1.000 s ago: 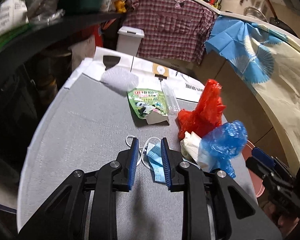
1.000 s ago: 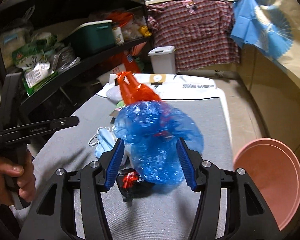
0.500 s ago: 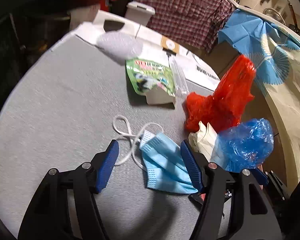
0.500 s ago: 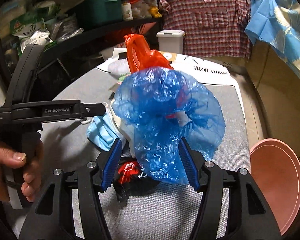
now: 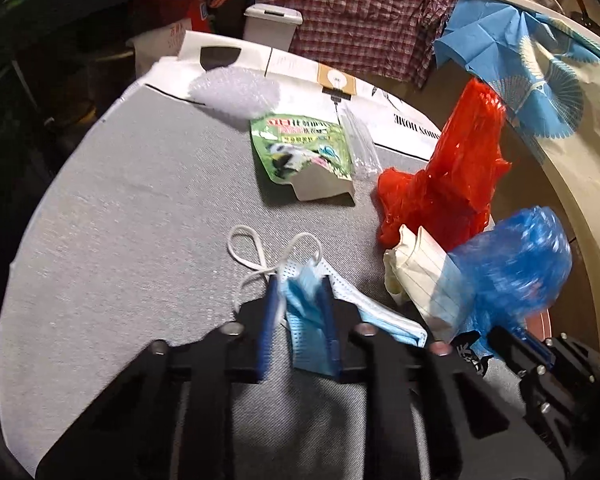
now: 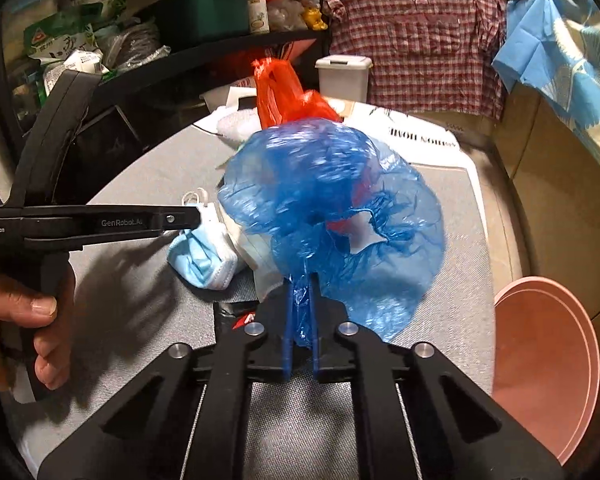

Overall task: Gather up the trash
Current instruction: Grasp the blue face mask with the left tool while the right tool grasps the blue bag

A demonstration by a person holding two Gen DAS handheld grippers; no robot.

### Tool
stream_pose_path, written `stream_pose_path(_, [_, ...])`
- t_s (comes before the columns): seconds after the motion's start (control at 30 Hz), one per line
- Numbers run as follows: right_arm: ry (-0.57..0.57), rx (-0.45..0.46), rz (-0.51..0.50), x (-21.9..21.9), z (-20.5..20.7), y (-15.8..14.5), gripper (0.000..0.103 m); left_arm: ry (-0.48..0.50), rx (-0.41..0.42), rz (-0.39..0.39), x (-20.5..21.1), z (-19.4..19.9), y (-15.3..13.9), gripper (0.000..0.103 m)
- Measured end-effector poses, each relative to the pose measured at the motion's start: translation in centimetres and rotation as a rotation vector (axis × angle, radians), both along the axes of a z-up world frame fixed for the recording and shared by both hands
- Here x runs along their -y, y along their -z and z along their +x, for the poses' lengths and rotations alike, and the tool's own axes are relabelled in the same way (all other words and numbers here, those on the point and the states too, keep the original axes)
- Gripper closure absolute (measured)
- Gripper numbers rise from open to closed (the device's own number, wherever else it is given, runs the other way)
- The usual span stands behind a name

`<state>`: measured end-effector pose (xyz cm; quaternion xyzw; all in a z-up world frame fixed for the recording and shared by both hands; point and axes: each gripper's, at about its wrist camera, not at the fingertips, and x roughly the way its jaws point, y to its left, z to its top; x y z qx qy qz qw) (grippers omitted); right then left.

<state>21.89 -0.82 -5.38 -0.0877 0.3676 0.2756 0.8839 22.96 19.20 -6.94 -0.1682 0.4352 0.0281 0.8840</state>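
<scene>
A light blue face mask [image 5: 372, 316] lies crumpled on the grey table [image 5: 120, 220]. My left gripper [image 5: 299, 282] is closing on it, and its pads pinch the mask's bunched upper fold. The white ear loops trail to the left. My right gripper [image 6: 302, 284] is shut on the lower edge of a crinkled blue plastic bag [image 6: 332, 200], which billows above the jaws. A red plastic bag [image 5: 444, 176] stands behind it. A white striped cloth [image 5: 416, 268] lies between the mask and the blue bag. A green snack packet [image 5: 300, 148] lies further back.
A pink dish [image 6: 544, 368] sits low beside the table's right edge. Bubble wrap [image 5: 236, 92] and a clear wrapper [image 5: 360, 144] lie near the far edge by a white paper bag [image 5: 400, 92]. A white bin [image 6: 344, 76] and cluttered shelves [image 6: 160, 40] stand behind. A hand [image 6: 20, 320] grips the left tool.
Both grippers sank toward the table and shut from wide open: the left one onto the face mask, the right one onto the blue bag's lower edge.
</scene>
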Motion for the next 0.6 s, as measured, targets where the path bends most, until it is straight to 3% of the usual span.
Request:
stream_pose_path(0.17, [0.014, 0.039, 0.013, 0.8, -0.9, -1.5, 0.098, 0.007, 0.029, 0.038, 0.0, -0.8, -1.3, 0.1])
stream_pose_path(0.6, [0.048, 0.104, 0.04, 2.9, -3.4, -4.7, 0.099, -0.014, 0.119, 0.073, -1.0, -4.3, -4.8, 0.101])
